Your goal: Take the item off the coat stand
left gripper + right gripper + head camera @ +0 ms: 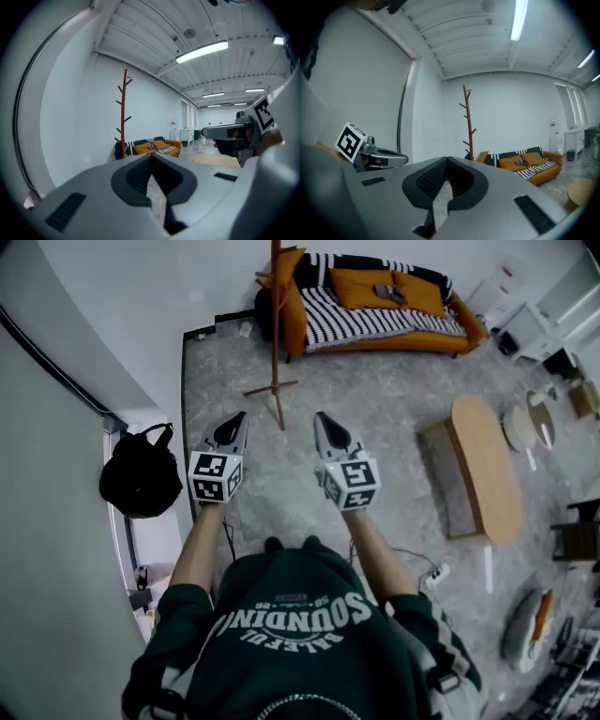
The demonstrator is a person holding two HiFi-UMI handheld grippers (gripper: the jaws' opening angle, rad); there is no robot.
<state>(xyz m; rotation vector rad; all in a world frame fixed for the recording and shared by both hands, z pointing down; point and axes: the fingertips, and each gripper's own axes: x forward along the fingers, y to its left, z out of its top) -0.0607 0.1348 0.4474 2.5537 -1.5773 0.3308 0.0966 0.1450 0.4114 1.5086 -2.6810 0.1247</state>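
My left gripper (239,420) and right gripper (321,418), jaws pressed together, empty, coat stand (276,324) ahead, sofa (375,310) behind it.

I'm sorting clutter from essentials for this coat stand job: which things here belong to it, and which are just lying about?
Job: coat stand, pegs look bare; left gripper and right gripper, both shut, empty.
Lying about: black bag, orange sofa, wooden table.
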